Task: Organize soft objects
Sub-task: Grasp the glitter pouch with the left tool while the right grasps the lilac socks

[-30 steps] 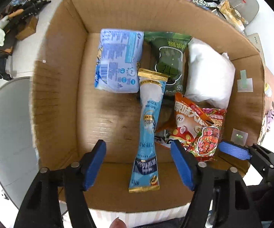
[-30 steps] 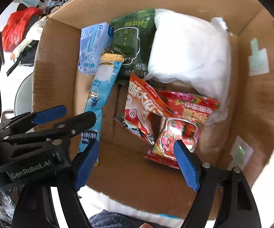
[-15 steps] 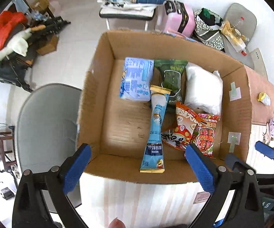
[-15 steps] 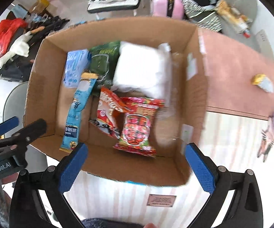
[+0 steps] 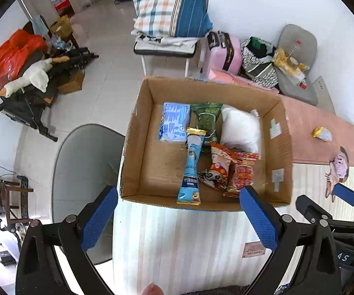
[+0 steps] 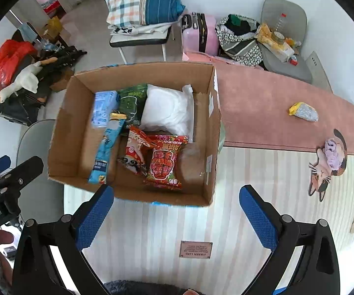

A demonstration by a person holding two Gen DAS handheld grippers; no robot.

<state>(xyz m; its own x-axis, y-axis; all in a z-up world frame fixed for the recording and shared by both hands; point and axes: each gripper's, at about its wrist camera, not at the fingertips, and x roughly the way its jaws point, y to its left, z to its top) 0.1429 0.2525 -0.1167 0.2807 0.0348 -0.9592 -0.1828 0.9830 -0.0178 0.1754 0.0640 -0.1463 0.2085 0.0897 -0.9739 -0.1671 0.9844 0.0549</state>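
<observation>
An open cardboard box [image 5: 279,147] [image 6: 66,132] stands on the striped mat. In it lie a blue tissue pack [image 5: 174,123] [image 6: 103,109], a green packet [image 5: 206,120] [image 6: 130,103], a white soft bag [image 5: 241,129] [image 6: 167,110], a long blue pouch [image 5: 191,169] [image 6: 105,150] and two red snack bags [image 5: 228,172] [image 6: 163,163]. My left gripper [image 5: 177,218] is open and empty, high above the box's near edge. My right gripper [image 6: 177,218] is open and empty, above the mat in front of the box. A small yellow-and-grey object [image 6: 303,111] [image 5: 322,134] and a purple soft object [image 6: 333,156] [image 5: 340,166] lie on the table to the right.
A pink cloth [image 6: 263,113] covers the table's far part. A grey chair [image 5: 83,177] stands left of the table. A chair with a plaid pillow [image 6: 140,2], a pink suitcase [image 6: 199,34] and bags stand behind. A goose plush [image 6: 19,83] lies on the floor clutter.
Both grippers have risen and pulled back from inside the box, so the whole box, table and room show. Both stay open and empty. The box contents have not moved.
</observation>
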